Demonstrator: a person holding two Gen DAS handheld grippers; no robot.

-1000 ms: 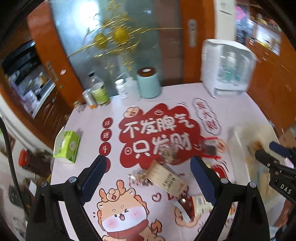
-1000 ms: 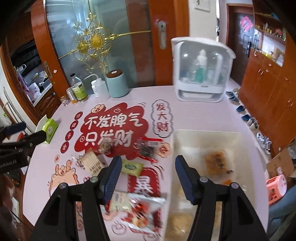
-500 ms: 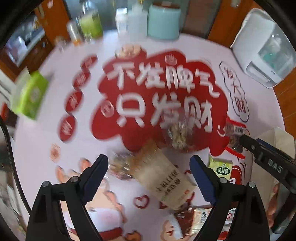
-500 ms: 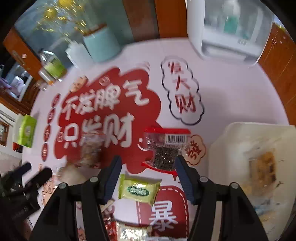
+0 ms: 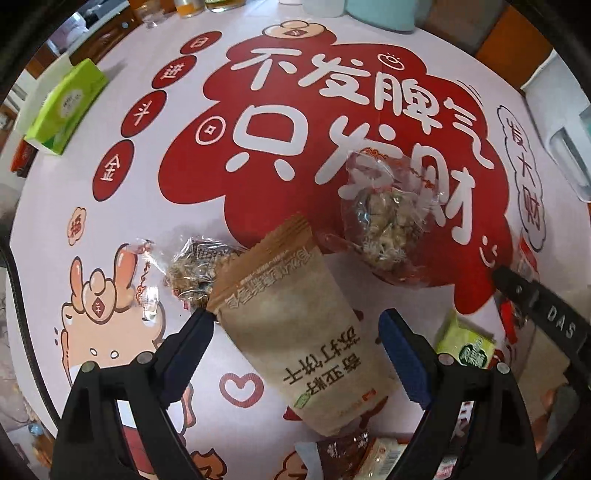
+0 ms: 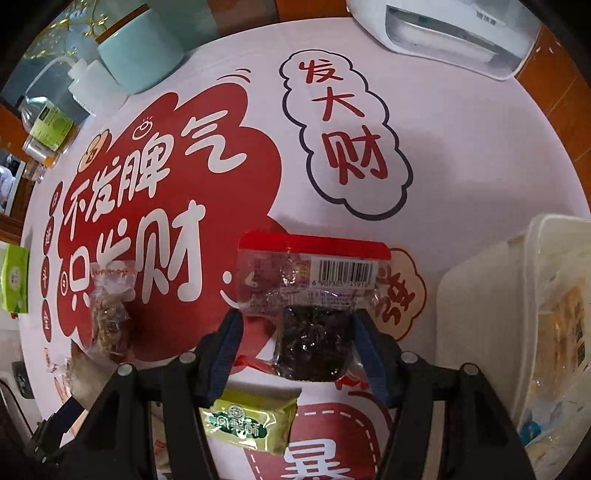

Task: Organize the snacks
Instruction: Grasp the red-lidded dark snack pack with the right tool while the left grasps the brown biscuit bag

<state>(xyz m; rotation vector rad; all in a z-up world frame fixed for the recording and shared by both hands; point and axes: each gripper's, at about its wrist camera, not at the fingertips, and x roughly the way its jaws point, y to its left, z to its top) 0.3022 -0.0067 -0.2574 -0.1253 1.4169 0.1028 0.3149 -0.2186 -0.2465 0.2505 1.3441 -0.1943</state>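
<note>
My left gripper (image 5: 295,328) is open, low over the table, its fingers either side of a brown paper snack packet (image 5: 295,325). A small clear packet of brown snack (image 5: 195,269) lies by its left fingertip, and a clear bag of pale pieces (image 5: 388,214) lies further ahead. My right gripper (image 6: 295,325) is open around a clear packet with a red top edge, a barcode and dark contents (image 6: 310,306); its pads sit at the packet's sides. A yellow-green packet (image 6: 251,424) lies just under the right gripper. A white bin (image 6: 517,314) holding packets stands at right.
The table has a pink cloth with red print (image 6: 461,155). A green tissue pack (image 5: 66,107) lies at far left. A teal canister (image 6: 140,55), a white squeeze bottle (image 6: 92,88) and a white appliance (image 6: 461,33) stand at the back. More packets (image 5: 351,454) lie near the front edge.
Both grippers have dropped from high above the table to just over the snacks. The left now straddles the brown packet, the right the dark-filled packet.
</note>
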